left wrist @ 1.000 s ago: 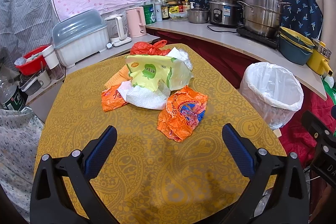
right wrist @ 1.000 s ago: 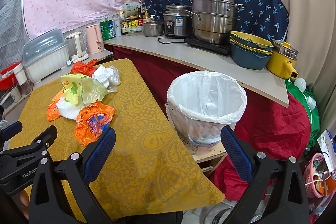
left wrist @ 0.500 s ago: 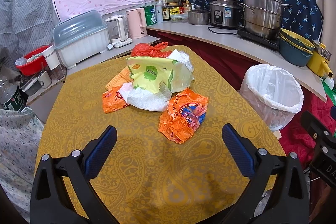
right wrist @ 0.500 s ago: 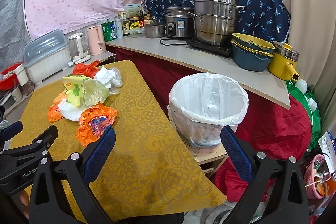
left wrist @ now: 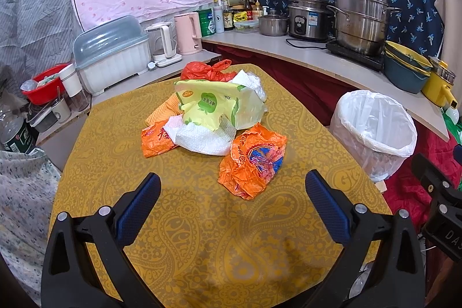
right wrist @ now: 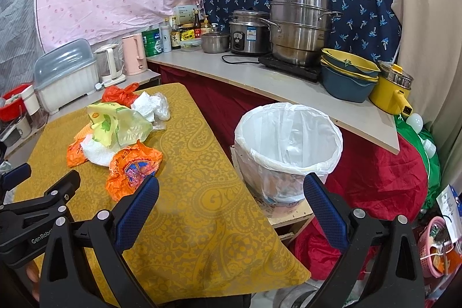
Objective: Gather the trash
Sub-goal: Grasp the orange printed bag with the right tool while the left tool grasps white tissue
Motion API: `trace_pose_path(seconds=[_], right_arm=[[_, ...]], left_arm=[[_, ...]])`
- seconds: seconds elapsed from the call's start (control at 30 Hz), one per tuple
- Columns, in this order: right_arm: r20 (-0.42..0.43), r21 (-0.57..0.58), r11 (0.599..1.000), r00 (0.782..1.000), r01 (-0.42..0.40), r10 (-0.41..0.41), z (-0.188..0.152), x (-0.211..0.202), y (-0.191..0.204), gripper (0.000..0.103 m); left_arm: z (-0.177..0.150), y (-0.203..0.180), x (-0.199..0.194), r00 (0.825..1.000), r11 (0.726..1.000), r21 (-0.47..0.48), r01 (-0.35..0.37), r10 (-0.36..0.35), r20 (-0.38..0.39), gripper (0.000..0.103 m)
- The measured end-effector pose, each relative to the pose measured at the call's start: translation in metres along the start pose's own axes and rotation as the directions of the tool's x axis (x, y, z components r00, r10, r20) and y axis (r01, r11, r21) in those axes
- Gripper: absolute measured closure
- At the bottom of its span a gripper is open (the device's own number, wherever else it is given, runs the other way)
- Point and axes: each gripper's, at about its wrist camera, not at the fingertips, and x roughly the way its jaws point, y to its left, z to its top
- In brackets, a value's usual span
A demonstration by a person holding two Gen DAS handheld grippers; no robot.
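The trash pile (left wrist: 213, 111) sits mid-counter, untouched; the nearest piece, the crumpled orange wrapper (left wrist: 252, 160), now lies a bit closer to your left tool (left wrist: 232, 192) than a second ago, so you're creeping in. Both tools are spread wide and empty; the right tool (right wrist: 231, 194) hangs over the counter (right wrist: 202, 207) edge beside the white-lined bin (right wrist: 288, 146). Nothing collected yet, so the orange wrapper looks like the first grab.

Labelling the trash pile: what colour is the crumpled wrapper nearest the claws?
Orange wrapper with a blue and red print, clearest in the left wrist view.
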Motion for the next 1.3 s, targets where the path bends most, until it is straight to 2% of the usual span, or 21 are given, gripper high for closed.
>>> trace_pose_path(seconds=[0.43, 0.8, 1.1, 1.3], right_arm=[[-0.018, 0.000, 1.000, 1.000, 0.003, -0.003, 0.013, 0.014, 0.004, 0.007], [-0.053, 0.017, 0.999, 0.997, -0.047, 0.048, 0.032, 0.043, 0.023, 0.007], [-0.138, 0.008, 0.986, 0.977, -0.165, 0.165, 0.019, 0.095, 0.075, 0.007], [-0.202, 0.024, 0.969, 0.948, -0.246, 0.245, 0.000, 0.137, 0.115, 0.007]], left_arm=[[0.014, 0.006, 0.009, 1.000, 1.000, -0.013, 0.010, -0.010, -0.010, 0.007], [0.038, 0.035, 0.028, 1.000, 0.999, -0.040, 0.004, -0.004, -0.013, 0.007], [0.037, 0.086, 0.068, 0.996, 0.995, -0.090, -0.053, 0.046, -0.079, 0.007], [0.030, 0.114, 0.095, 0.990, 0.990, -0.117, -0.083, 0.069, -0.119, 0.007]])
